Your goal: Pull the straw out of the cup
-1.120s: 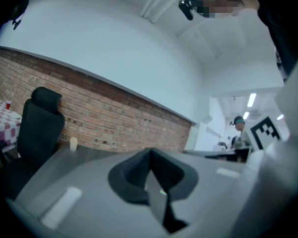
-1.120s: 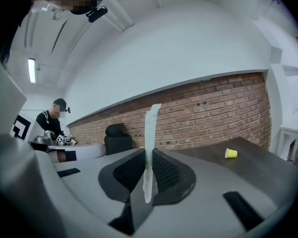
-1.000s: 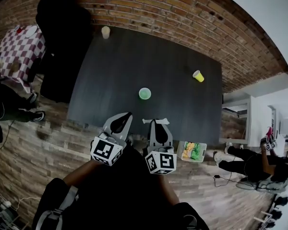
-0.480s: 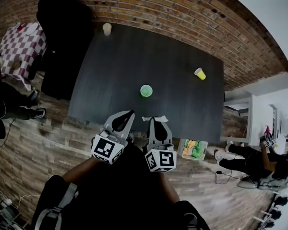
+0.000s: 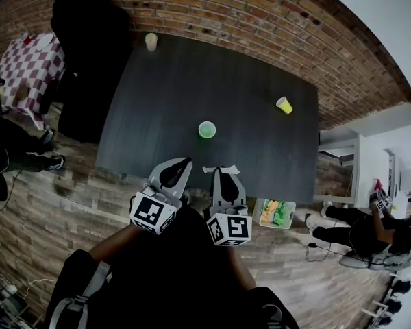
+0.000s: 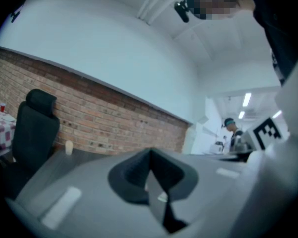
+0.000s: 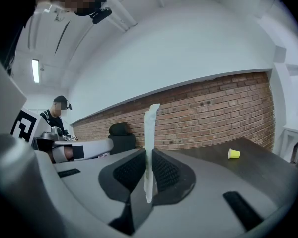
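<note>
— Where is the straw [image 7: 150, 133]?
— It stands upright between the jaws of the right gripper [image 7: 148, 157], pinched at its lower part, well apart from the cup [image 5: 206, 129] on the table [image 5: 260, 156].
— And the left gripper [image 6: 150, 155]?
— Jaws together, empty.

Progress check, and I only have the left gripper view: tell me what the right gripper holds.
Observer: The right gripper is shut on a white paper-wrapped straw, which stands upright between its jaws.
Operator: Now locate the cup.
Observer: A green plastic cup stands mid-way across the dark table, ahead of the right gripper, and no straw shows in it.
Operator: Report any other cup out of my sight.
Observer: A small yellow cup sits toward the table's far right.
</note>
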